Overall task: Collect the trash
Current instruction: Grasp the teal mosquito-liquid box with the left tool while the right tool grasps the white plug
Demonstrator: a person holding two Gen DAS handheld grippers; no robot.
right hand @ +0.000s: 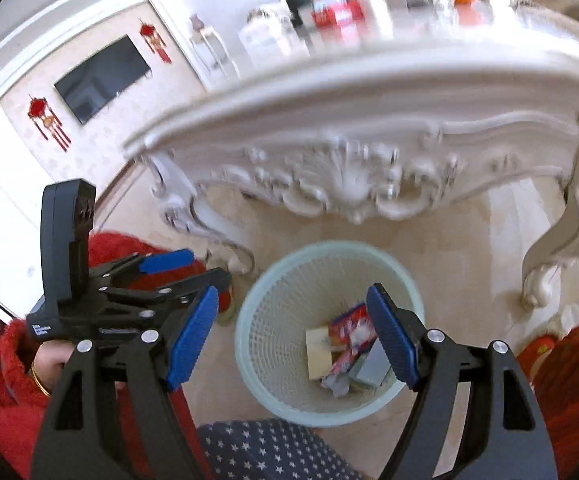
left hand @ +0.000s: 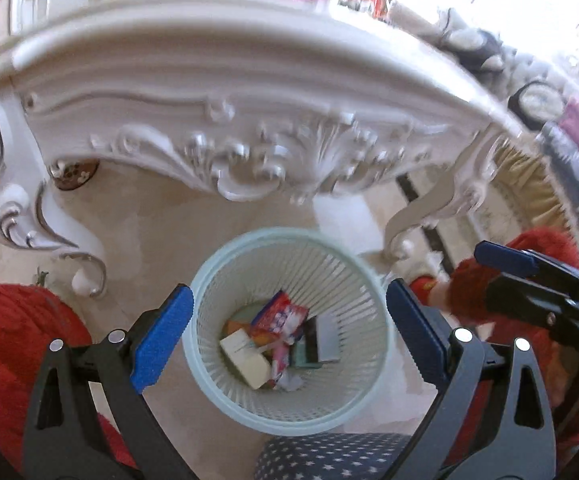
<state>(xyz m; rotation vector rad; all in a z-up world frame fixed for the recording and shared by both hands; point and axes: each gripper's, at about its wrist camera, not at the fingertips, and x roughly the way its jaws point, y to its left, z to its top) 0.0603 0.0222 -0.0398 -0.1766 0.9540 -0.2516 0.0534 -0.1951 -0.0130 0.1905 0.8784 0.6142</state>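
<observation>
A pale green mesh waste basket (left hand: pixel 225 408) stands on the floor below a white carved table (left hand: pixel 225 92). Several pieces of trash (left hand: pixel 277 340) lie in its bottom: a cream box, a red and blue packet, a grey box. My left gripper (left hand: pixel 289 320) hangs open above the basket with nothing between its blue pads. In the right wrist view the same basket (right hand: pixel 265 376) and its trash (right hand: pixel 349 356) show below my right gripper (right hand: pixel 293 332), also open and empty. The left gripper (right hand: pixel 193 268) appears there at the left, held by a hand in a red sleeve.
The table top (right hand: pixel 369 12) holds blurred red and orange packets and jars. Carved table legs (left hand: pixel 37 224) (right hand: pixel 549 264) stand on either side of the basket. A star-patterned dark cloth (left hand: pixel 329 456) lies at the near edge. A television (right hand: pixel 101 76) hangs on the far wall.
</observation>
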